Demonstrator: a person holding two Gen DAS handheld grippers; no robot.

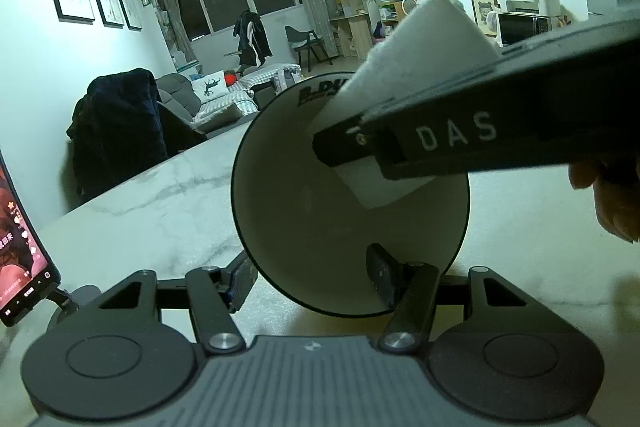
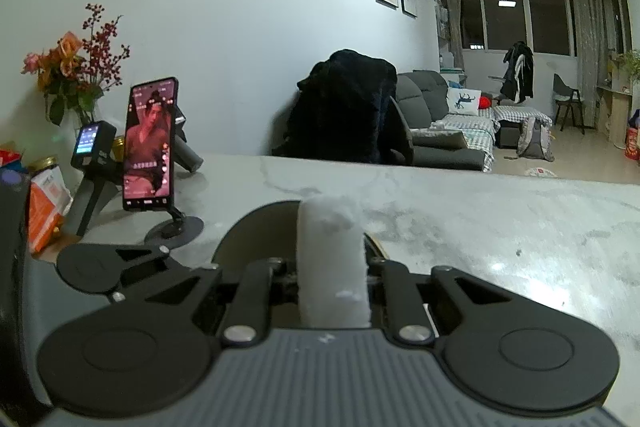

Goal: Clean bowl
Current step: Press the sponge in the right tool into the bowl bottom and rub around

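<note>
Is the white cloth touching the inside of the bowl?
Touching. The left wrist view shows the white cloth, pinched in the right gripper, pressed flat against the inner wall of the bowl, with no gap.

White letters "DAS" mark the right tool (image 1: pixel 362 141); the bowl (image 1: pixel 280 195) carries black lettering beginning "B.DU", rest hidden.

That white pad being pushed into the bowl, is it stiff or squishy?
Probably soft: the white sponge pad looks fuzzy at its edge and bends where the right gripper pinches it. Likely light too. Inside the bowl it would probably squash rather than scrape.
</note>
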